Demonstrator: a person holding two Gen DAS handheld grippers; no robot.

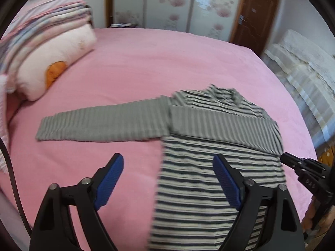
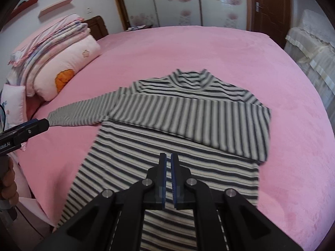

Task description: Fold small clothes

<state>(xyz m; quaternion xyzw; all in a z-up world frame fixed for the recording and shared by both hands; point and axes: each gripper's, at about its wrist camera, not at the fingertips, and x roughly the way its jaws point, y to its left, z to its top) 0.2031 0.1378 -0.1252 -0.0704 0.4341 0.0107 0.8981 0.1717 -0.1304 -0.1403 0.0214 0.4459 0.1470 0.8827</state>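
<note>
A grey-and-white striped long-sleeve shirt [image 1: 209, 167] lies flat on the pink bed [image 1: 146, 62], collar away from me. Its right sleeve is folded across the chest [image 2: 199, 119]; its left sleeve [image 1: 100, 125] stretches out to the left. My left gripper [image 1: 167, 167] is open and empty, hovering over the shirt's left edge near the hem. My right gripper [image 2: 168, 161] is shut with nothing between its pads, above the shirt's lower middle [image 2: 167, 177]. The right gripper also shows at the right edge of the left wrist view [image 1: 286, 159]. The left gripper also shows at the left edge of the right wrist view [image 2: 41, 124].
A pale pink pillow with an orange patch [image 1: 52, 69] and a stack of folded blankets [image 1: 41, 25] lie at the bed's left. A floral wardrobe [image 2: 178, 2] and a brown door [image 2: 270, 6] stand behind. A lace-covered piece of furniture [image 2: 314, 48] stands right of the bed.
</note>
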